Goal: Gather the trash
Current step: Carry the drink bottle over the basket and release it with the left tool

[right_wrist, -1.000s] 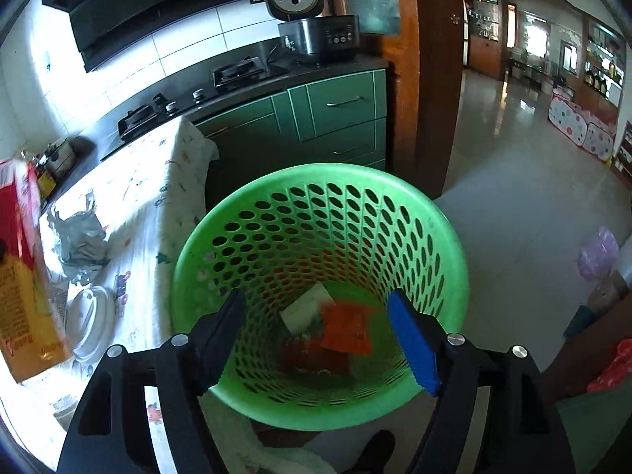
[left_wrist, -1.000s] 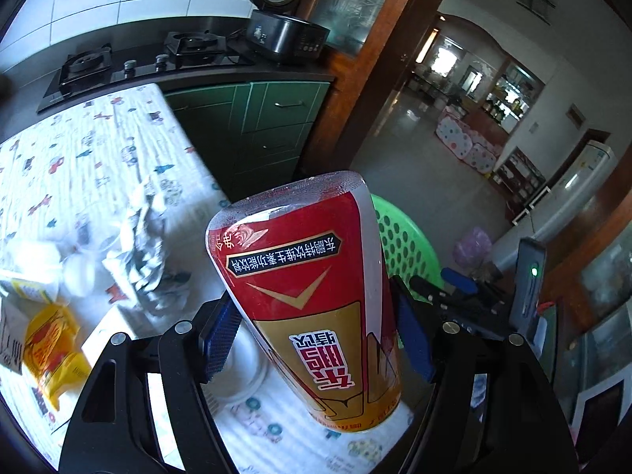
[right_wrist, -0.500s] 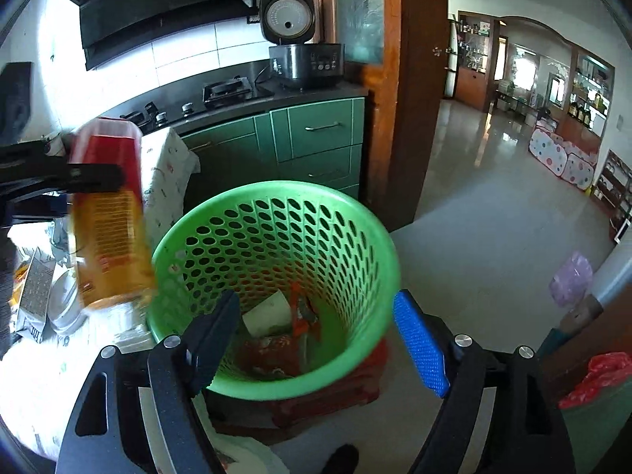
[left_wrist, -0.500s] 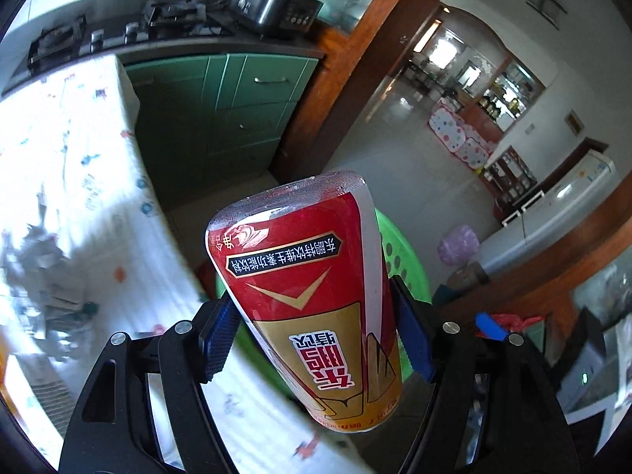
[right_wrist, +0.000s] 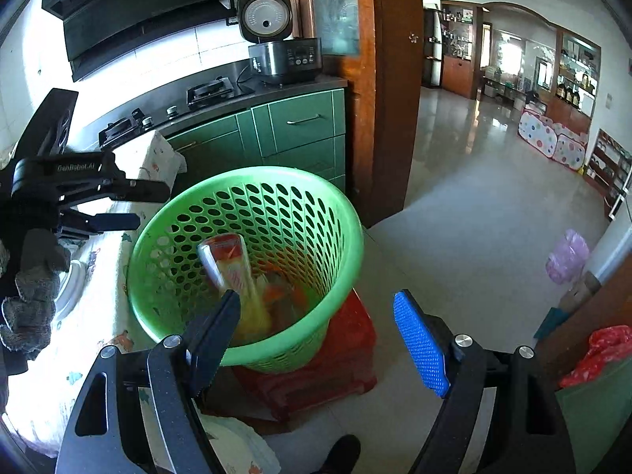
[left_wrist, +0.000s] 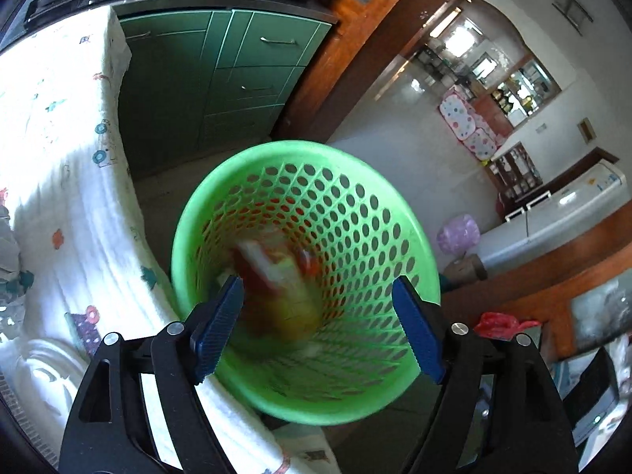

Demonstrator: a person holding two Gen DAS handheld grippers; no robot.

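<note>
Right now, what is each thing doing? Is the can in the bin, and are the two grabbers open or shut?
Red and gold can: let go, blurred, tipped inside the basket.
Green basket: upright on a red stool, trash at its bottom.
Left gripper: empty, jaws opening above the basket.
Right gripper: open, empty.
Rice cooker: lid up.
Cabinet drawers: shut.
</note>
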